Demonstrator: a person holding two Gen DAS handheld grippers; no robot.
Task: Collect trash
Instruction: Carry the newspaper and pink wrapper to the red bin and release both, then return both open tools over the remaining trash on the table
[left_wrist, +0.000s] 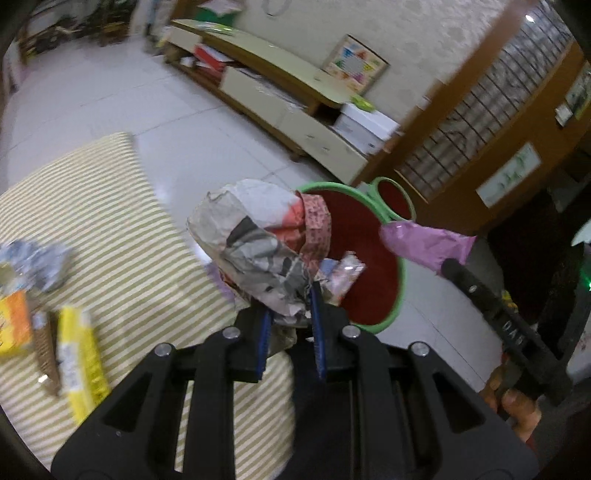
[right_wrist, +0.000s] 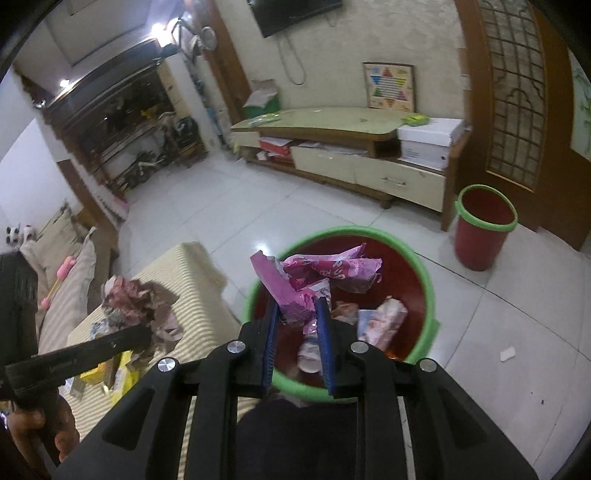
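Both my tongs carry trash by the red bin.

Left wrist view: my left gripper is clamped on a crumpled newspaper wad, above the striped table edge beside the green-rimmed bin; my right gripper holds a pink wrapper over the bin.
Right wrist view: my right gripper pinches the pink wrapper above the bin, which holds scraps; the left gripper holds the newspaper wad over the table.
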